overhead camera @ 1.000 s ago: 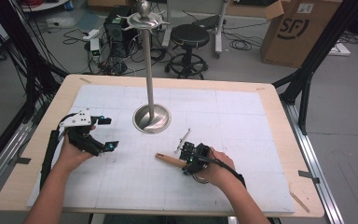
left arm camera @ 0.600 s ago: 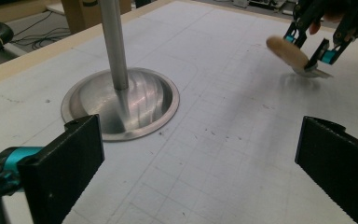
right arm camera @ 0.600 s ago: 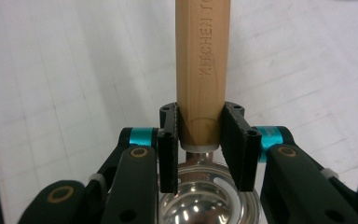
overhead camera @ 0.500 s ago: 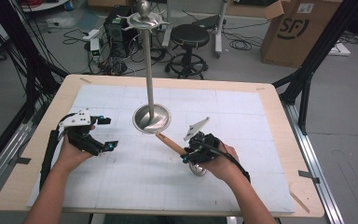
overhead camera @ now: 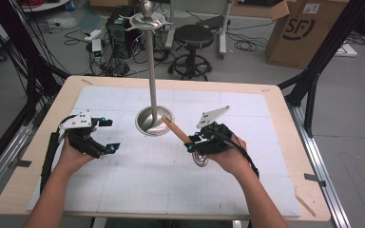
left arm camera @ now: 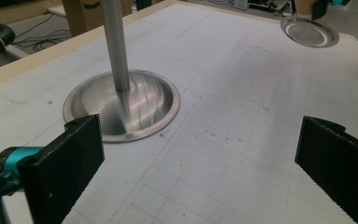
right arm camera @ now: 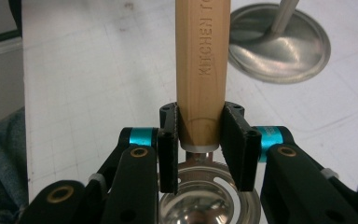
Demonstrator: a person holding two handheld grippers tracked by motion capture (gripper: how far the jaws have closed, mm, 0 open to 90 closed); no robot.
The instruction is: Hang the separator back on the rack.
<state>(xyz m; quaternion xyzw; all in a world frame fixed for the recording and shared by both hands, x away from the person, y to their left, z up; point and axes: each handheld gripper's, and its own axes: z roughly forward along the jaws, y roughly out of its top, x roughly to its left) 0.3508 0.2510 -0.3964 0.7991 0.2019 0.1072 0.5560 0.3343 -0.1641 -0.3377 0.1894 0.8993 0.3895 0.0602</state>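
I keep the right gripper [right arm camera: 199,149] jaws clenched on the wooden-handled steel strainer [overhead camera: 180,134], steering toward the steel hanging stand [overhead camera: 152,71] at eleven o'clock; left gripper [overhead camera: 105,135] jaws released.

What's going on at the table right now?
A person works with a gripper in each hand. The right gripper is shut on the wooden handle of a metal ladle, held off the white mat near the steel stand. The left gripper stands open over the mat, holding nothing.
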